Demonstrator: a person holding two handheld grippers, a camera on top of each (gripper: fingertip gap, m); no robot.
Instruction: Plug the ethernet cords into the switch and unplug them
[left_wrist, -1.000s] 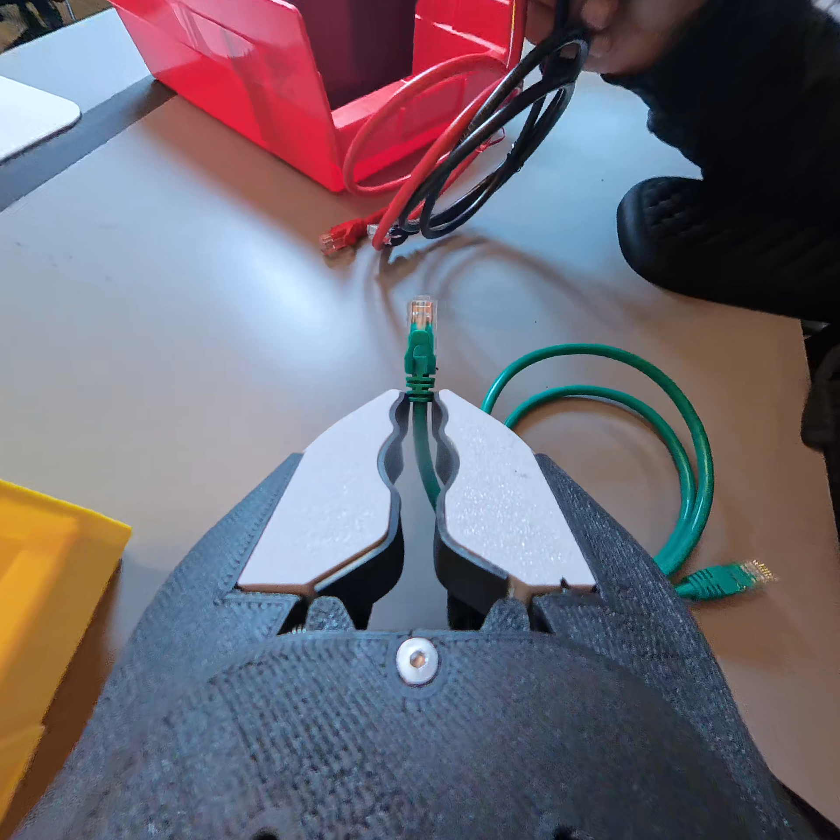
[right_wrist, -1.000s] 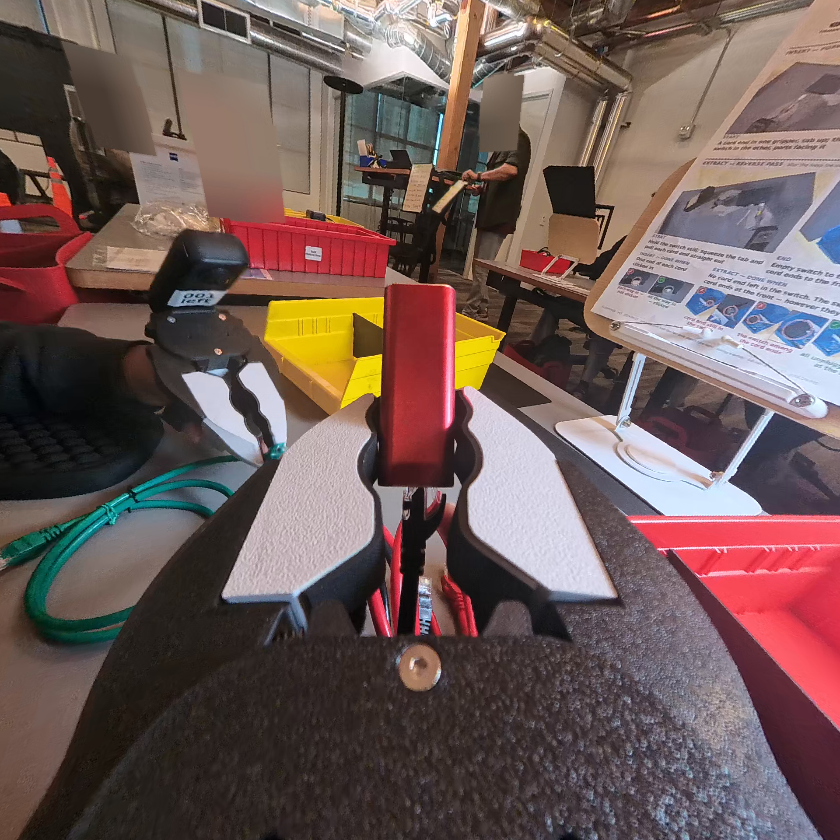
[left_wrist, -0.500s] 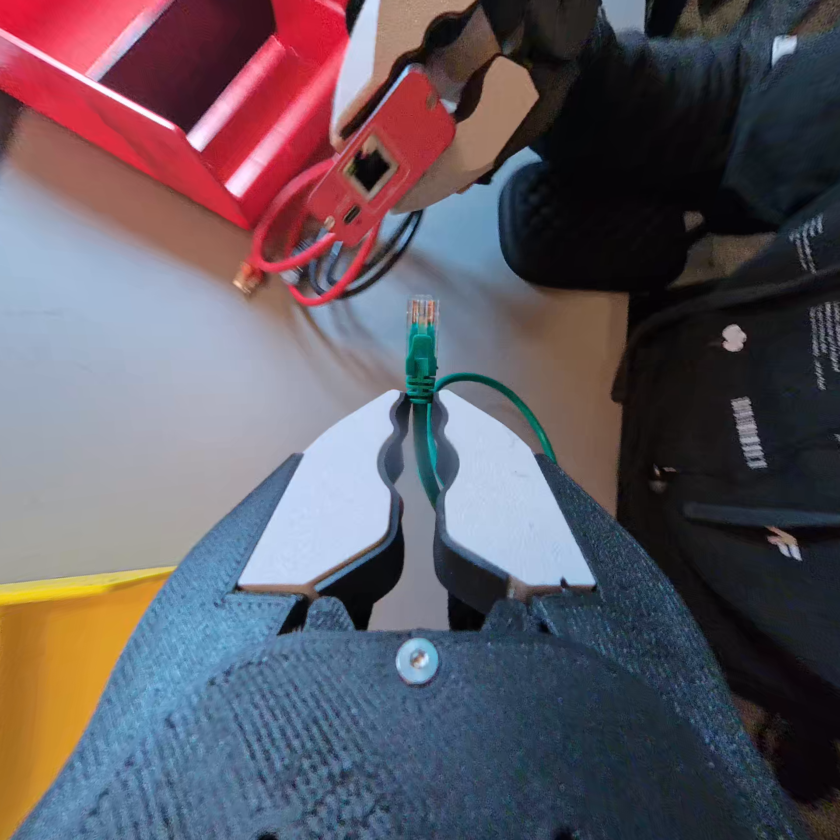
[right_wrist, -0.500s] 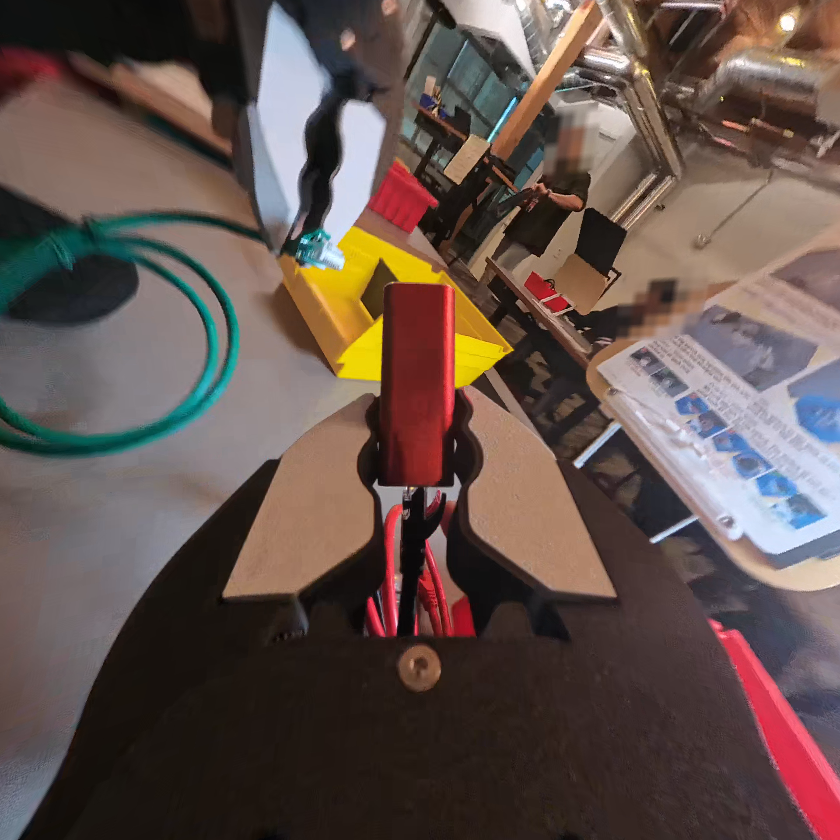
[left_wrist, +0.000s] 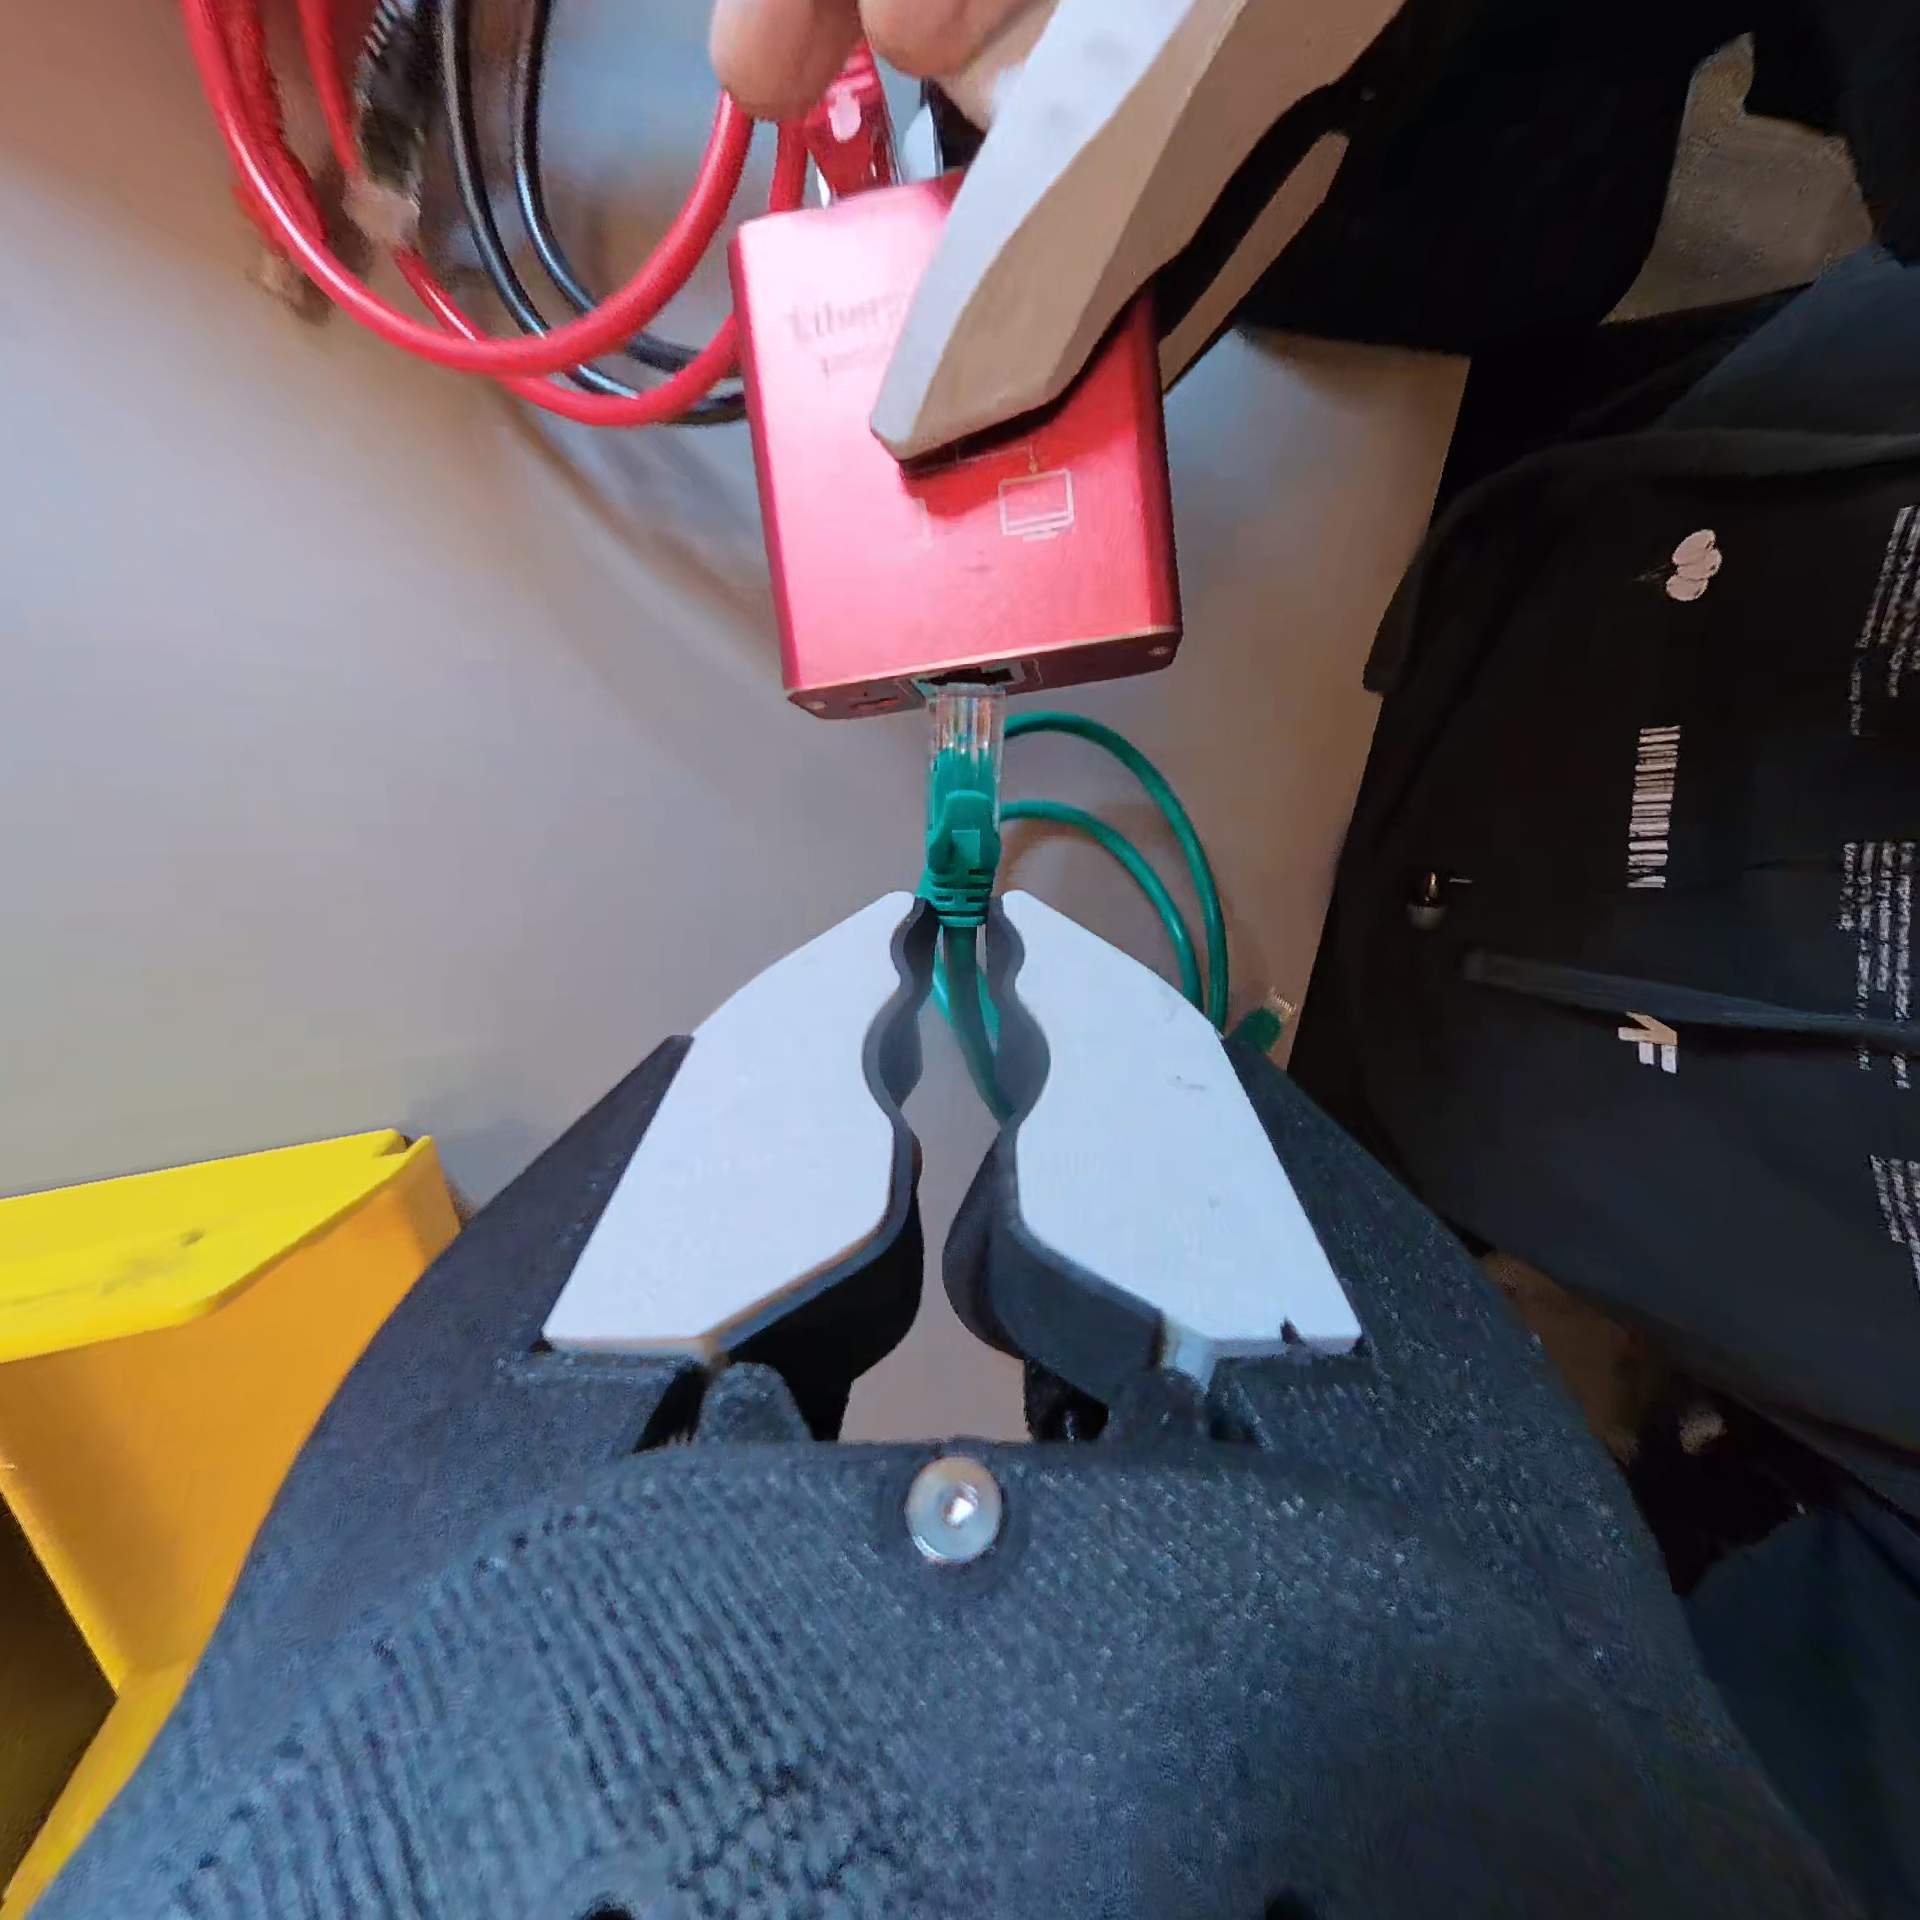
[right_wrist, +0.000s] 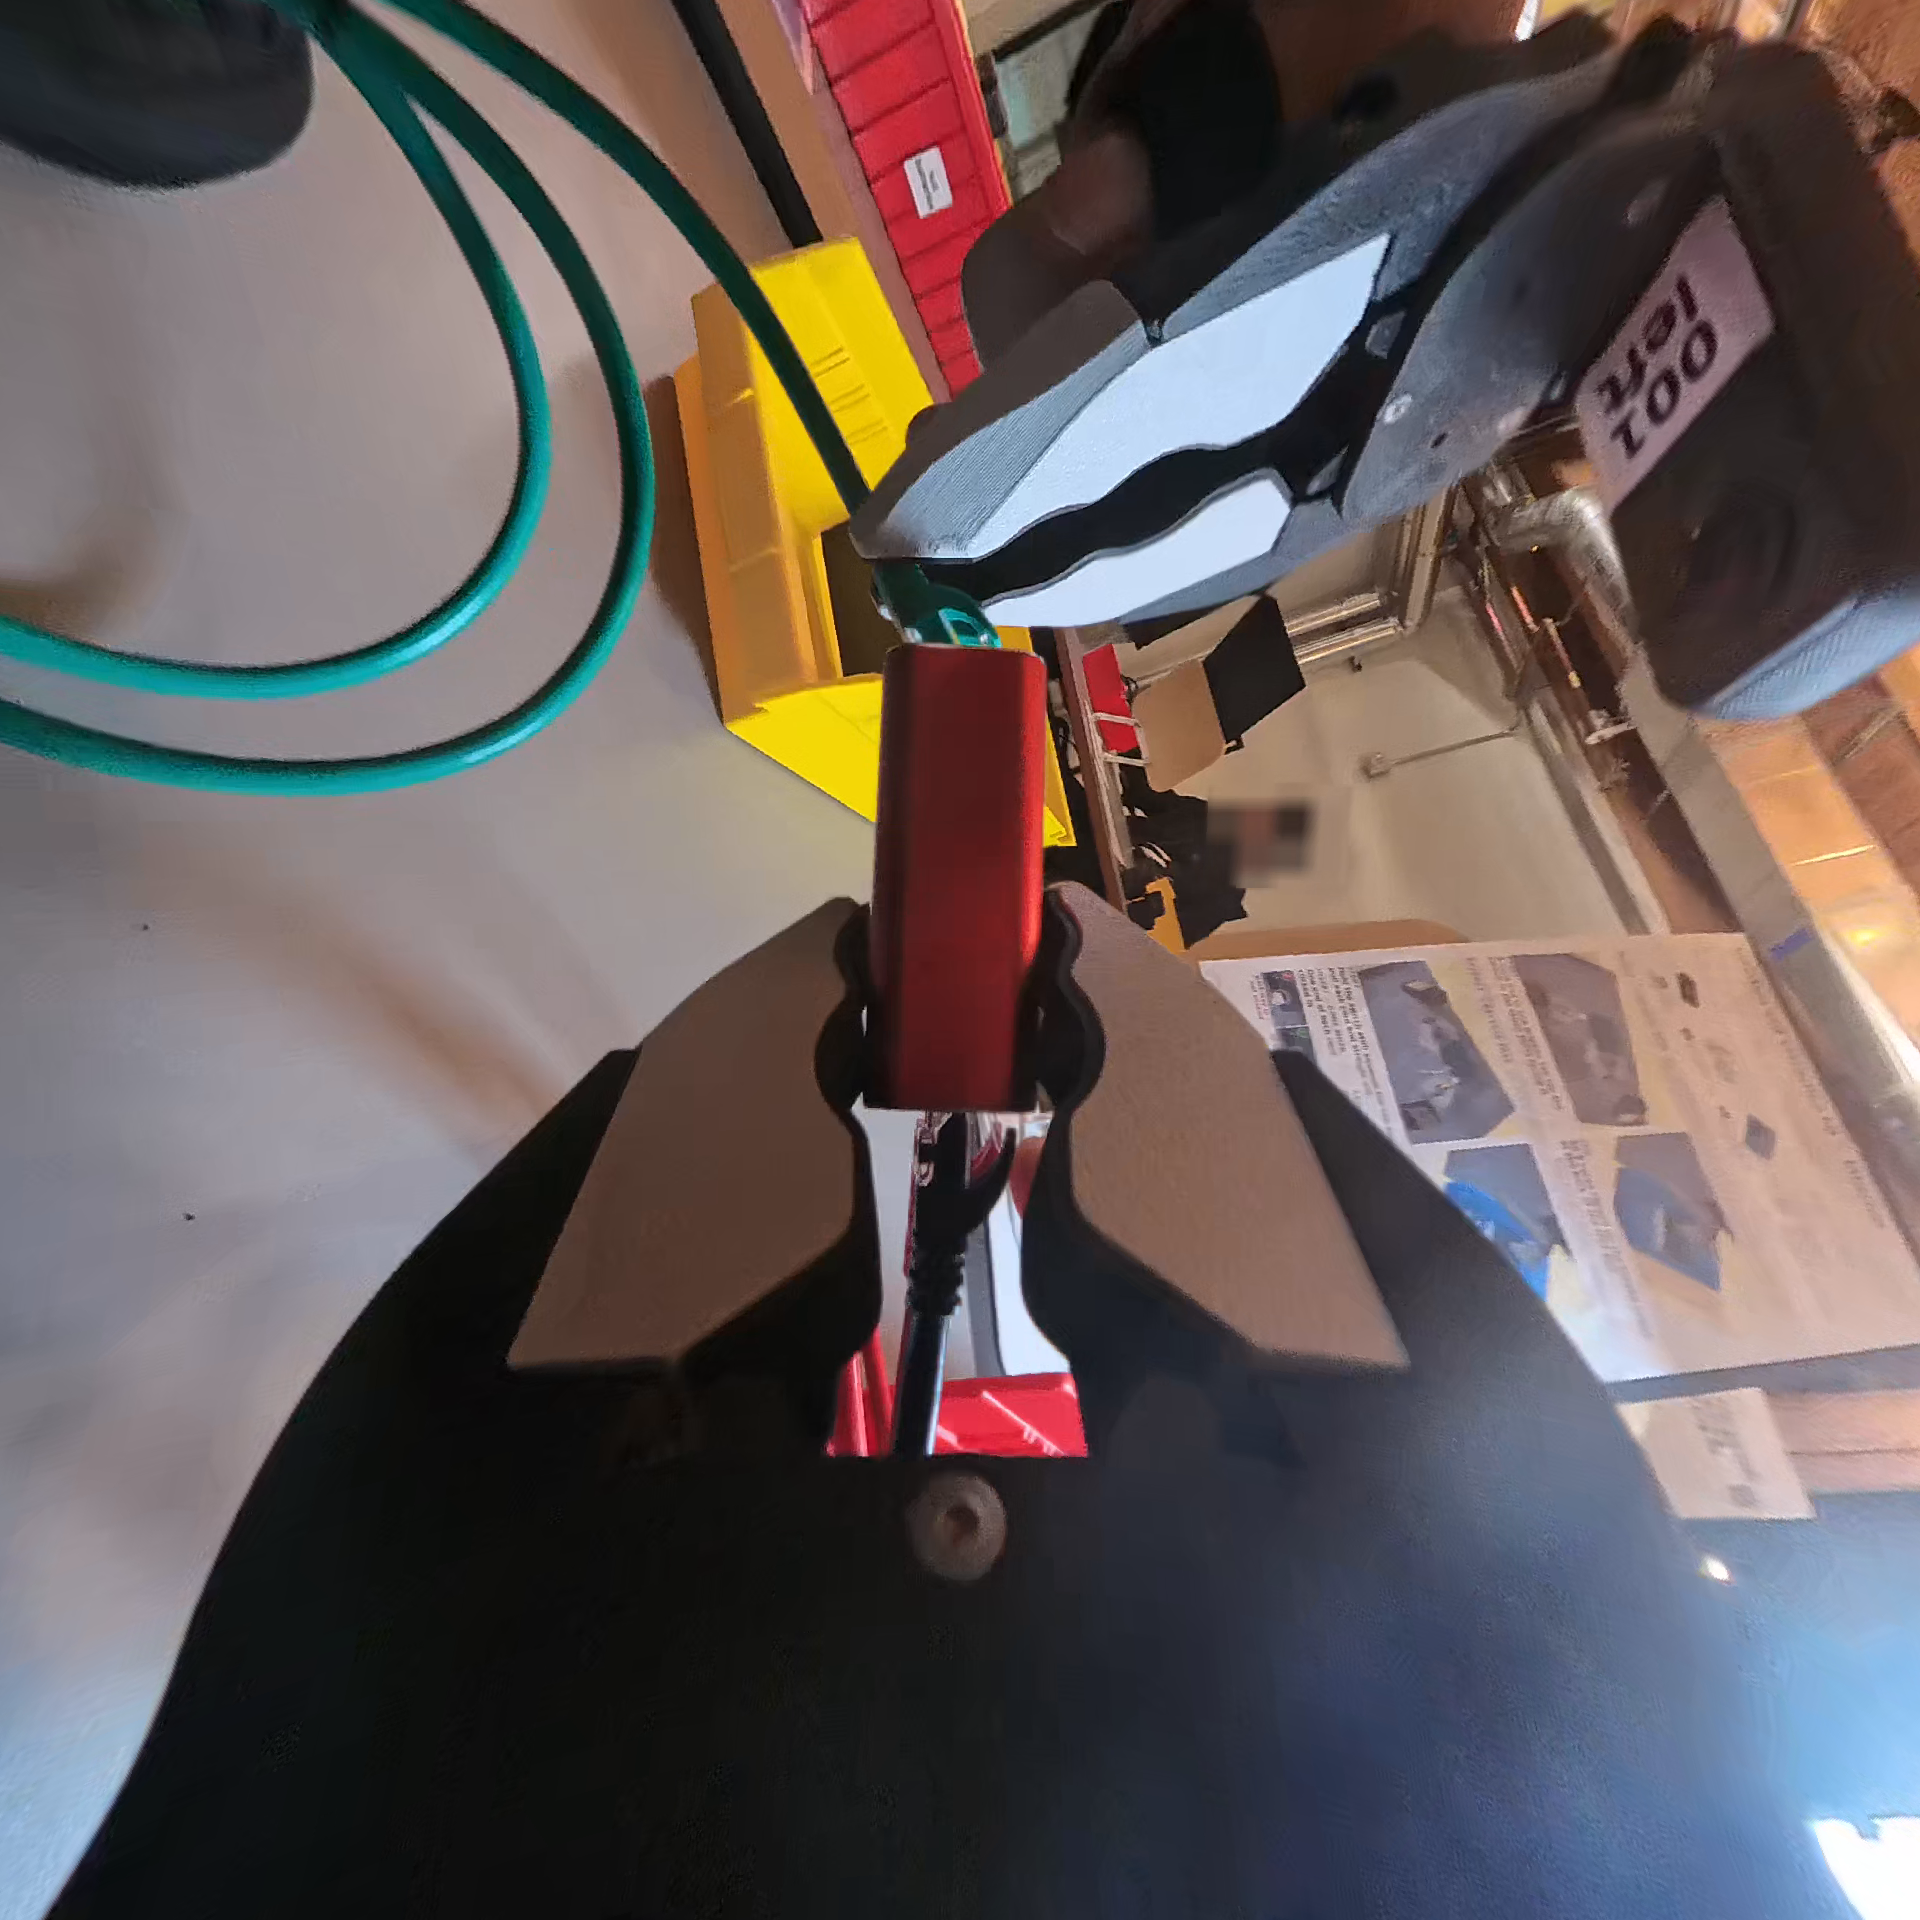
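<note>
Left wrist view: the left gripper (left_wrist: 958, 914) is seen closed on the green ethernet cord (left_wrist: 1164, 831) just behind its boot, with the clear plug (left_wrist: 964, 727) projecting forward. The tip of the plug is placed at the mouth of a port on the lower edge of the red switch (left_wrist: 956, 520); how far it is seated cannot be told. The switch is clamped from above by the right gripper (left_wrist: 1039, 312). Red and black cords (left_wrist: 582, 312) are seen hanging behind the switch, above the grey table (left_wrist: 364, 727). A yellow bin (left_wrist: 187, 1351) is seen at lower left.

Right wrist view: the right gripper (right_wrist: 956, 925) is shown gripping the red switch (right_wrist: 956, 852) by its sides. The left gripper (right_wrist: 914, 571) is seen closed on the green cord (right_wrist: 540, 582) at the switch's far end. A black plug (right_wrist: 940, 1226) is visible at the near end.
</note>
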